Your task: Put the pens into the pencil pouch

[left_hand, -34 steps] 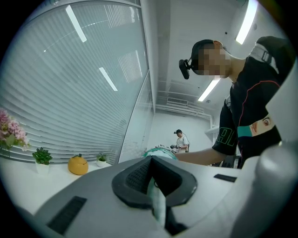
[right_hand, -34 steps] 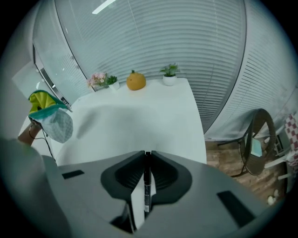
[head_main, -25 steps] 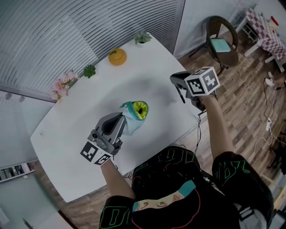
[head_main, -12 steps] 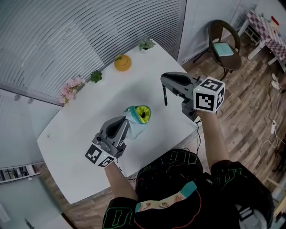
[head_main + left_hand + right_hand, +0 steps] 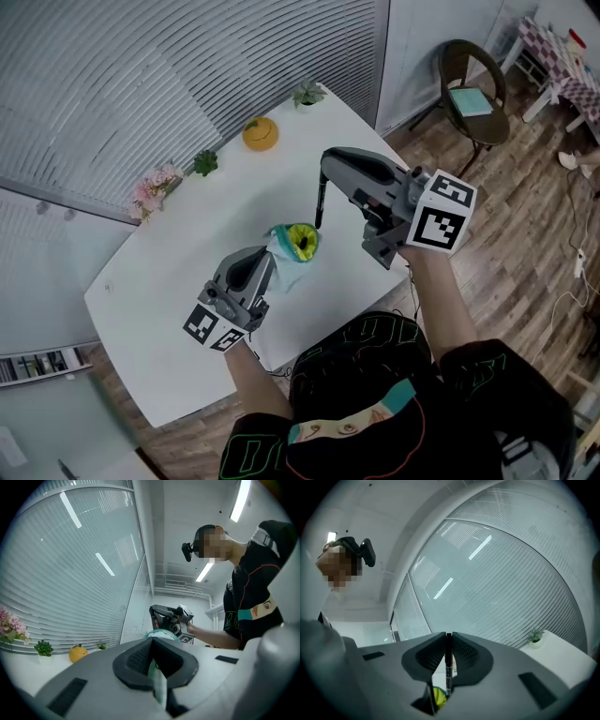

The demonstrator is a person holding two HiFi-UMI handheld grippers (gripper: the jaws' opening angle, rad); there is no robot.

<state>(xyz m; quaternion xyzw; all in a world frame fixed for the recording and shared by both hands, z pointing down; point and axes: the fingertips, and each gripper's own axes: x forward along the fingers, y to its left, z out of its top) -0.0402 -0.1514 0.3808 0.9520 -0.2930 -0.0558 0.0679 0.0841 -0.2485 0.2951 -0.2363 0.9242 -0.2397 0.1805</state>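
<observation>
A teal pencil pouch (image 5: 289, 253) with a yellow-green lining stands on the white table (image 5: 159, 328), its mouth facing up. My left gripper (image 5: 267, 267) is shut on the pouch's edge; the fabric (image 5: 157, 686) shows pinched between its jaws. My right gripper (image 5: 323, 173) is shut on a black pen (image 5: 320, 204), which hangs tip-down just above the pouch's mouth. In the right gripper view the pen (image 5: 448, 667) stands upright between the pads, with the yellow lining (image 5: 438, 696) below it. The right gripper (image 5: 161, 616) also shows beyond the pouch in the left gripper view.
Along the table's far edge stand pink flowers (image 5: 155, 186), a small green plant (image 5: 204, 162), an orange-yellow ornament (image 5: 261, 134) and a potted plant (image 5: 307, 92). A brown chair (image 5: 469, 94) stands on the wooden floor to the right.
My right gripper has risen and swung left from the table's right edge, carrying the pen to just above the pouch's mouth. The left gripper and pouch have stayed still.
</observation>
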